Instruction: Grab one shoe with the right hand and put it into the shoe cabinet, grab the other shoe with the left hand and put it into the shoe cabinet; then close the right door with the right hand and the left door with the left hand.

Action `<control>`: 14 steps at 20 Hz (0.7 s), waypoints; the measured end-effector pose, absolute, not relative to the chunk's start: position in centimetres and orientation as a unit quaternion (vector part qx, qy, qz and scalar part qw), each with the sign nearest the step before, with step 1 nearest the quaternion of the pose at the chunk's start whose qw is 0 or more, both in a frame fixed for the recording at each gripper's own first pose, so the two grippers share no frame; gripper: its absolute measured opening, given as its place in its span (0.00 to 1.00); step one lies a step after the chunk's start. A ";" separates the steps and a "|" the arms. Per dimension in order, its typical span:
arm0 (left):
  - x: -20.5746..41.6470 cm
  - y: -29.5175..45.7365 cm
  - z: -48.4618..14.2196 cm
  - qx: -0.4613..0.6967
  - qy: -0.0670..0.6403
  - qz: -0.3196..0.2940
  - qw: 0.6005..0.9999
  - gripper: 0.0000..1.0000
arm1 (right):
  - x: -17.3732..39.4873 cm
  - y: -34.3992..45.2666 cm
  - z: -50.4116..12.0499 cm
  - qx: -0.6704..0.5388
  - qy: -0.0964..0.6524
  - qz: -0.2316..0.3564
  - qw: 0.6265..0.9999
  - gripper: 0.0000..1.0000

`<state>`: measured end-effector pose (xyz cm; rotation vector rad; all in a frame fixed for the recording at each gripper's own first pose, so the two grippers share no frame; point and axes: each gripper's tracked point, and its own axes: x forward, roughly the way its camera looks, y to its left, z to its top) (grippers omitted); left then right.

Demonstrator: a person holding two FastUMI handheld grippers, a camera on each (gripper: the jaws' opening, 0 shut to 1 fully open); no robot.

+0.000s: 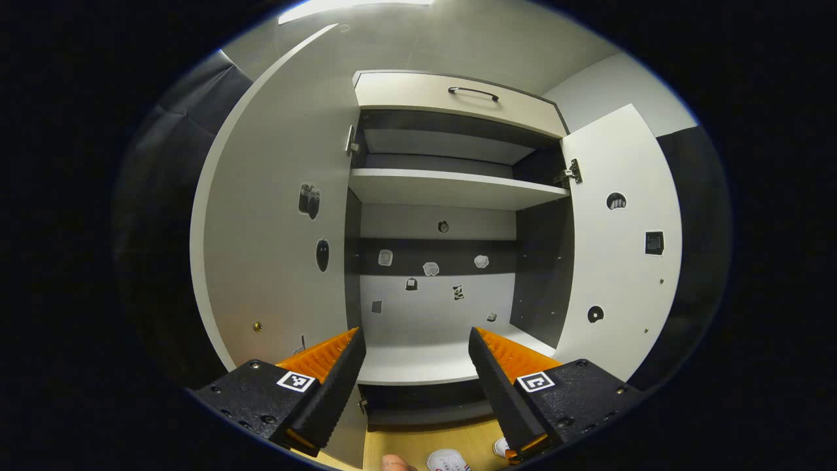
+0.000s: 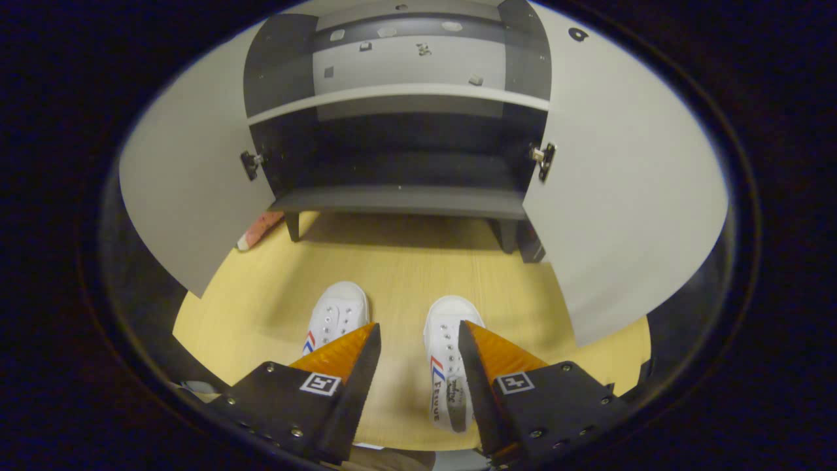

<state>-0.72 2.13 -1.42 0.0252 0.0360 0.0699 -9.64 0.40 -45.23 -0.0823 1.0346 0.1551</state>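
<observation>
Your right gripper (image 2: 413, 366) hangs low over the wooden floor (image 2: 405, 275), fingers spread and empty, lined up on the right white sneaker (image 2: 448, 366) because that one goes in first. Two sneakers sit side by side, toes to the shoe cabinet (image 2: 399, 196); the left sneaker (image 2: 337, 314) waits. Your left gripper (image 1: 415, 373), also spread and empty, faces the middle shelf (image 1: 425, 366). Two doors, the left door (image 1: 274, 229) and the right door (image 1: 621, 242), stand wide open so you can reach in.

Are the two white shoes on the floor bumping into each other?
Apart. The right gripper view shows a strip of bare yellow floor between the left shoe and the right shoe.
</observation>
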 end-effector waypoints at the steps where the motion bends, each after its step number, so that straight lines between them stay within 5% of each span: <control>1: -0.7 2.3 -1.5 0.013 0.020 0.038 0.999 0.96 | -10.4 0.1 -46.8 -0.042 0.509 0.073 0.857 0.72; 14: -0.7 3.6 -2.9 0.015 0.036 0.062 0.997 0.96 | -14.3 -1.4 -56.5 -0.075 0.591 0.069 0.800 0.73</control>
